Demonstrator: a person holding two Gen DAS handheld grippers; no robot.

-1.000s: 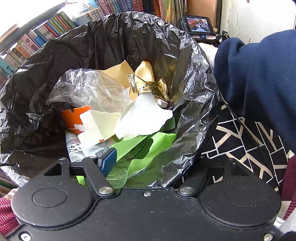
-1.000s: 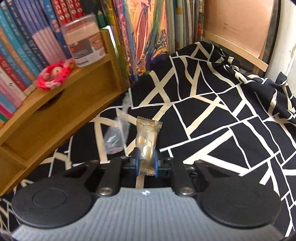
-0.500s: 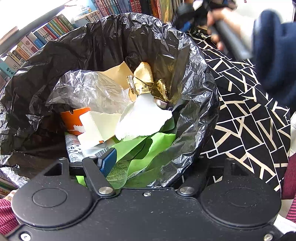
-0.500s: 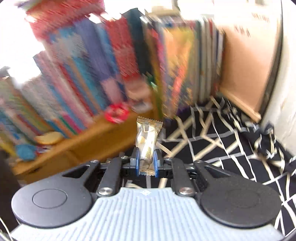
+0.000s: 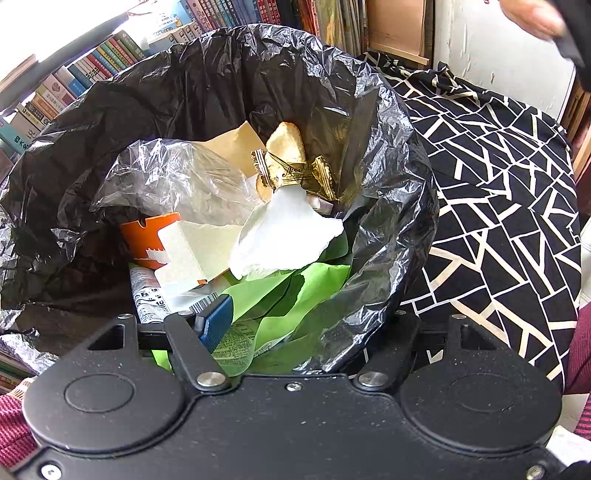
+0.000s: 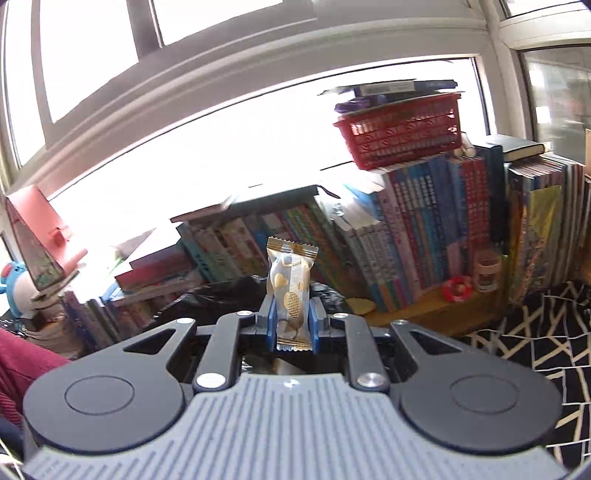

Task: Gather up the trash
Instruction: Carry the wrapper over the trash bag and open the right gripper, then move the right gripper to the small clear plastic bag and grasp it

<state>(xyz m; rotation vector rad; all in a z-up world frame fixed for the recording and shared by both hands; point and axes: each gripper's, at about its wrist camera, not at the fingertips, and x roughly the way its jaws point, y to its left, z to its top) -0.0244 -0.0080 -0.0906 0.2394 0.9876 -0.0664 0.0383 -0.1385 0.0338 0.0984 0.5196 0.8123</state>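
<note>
A black trash bag [image 5: 207,85] stands open, filled with clear plastic, white paper, green paper and gold wrappers. My left gripper [image 5: 310,325] straddles its near rim, with one blue pad [image 5: 216,321] inside and the other finger hidden behind the plastic; it seems shut on the bag. In the right wrist view a small silver-and-gold candy packet [image 6: 291,273] stands upright between the blue pads of my right gripper [image 6: 292,317]. Those jaws are opening, with the packet still touching both pads. The bag's black rim [image 6: 229,291] shows just beyond and below the packet.
A black bedspread with white lines [image 5: 498,206] lies right of the bag. Rows of books [image 6: 424,229] with a red basket [image 6: 402,136] on top line the window wall. A person's hand [image 5: 532,14] shows at the top right.
My right gripper rose and swung from the bedspread toward the bookshelf and window, carrying the packet. The blue sleeve left the left wrist view; only a hand remains. The bag stays still.
</note>
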